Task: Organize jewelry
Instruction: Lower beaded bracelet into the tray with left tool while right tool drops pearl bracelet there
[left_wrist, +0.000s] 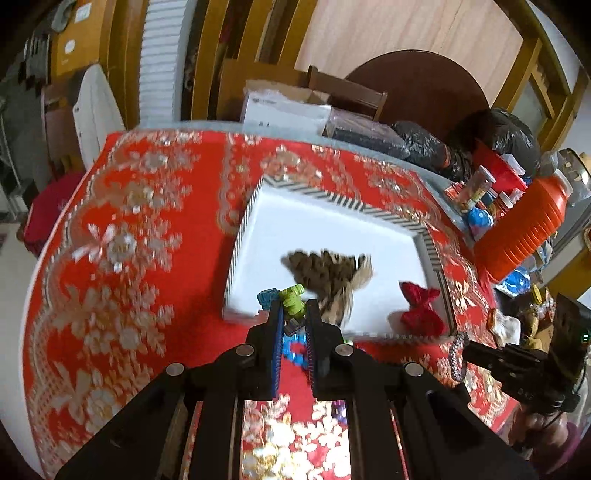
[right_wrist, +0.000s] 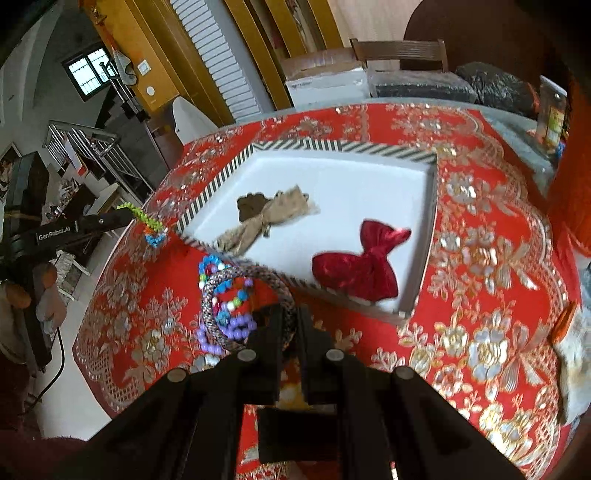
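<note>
My left gripper is shut on a green-and-blue beaded bracelet, held above the table near the front edge of the white tray. The same bracelet hangs from that gripper at the left of the right wrist view. My right gripper is shut on a grey braided bracelet, lifted off the cloth; it shows as a small loop in the left wrist view. Colourful bead bracelets lie below on the cloth. In the tray lie a brown patterned bow and a red bow.
The round table wears a red cloth with gold flowers. An orange flask, small jars and black bags crowd the far right edge. A white box and a wooden chair stand behind the table. A person's hand shows at the left.
</note>
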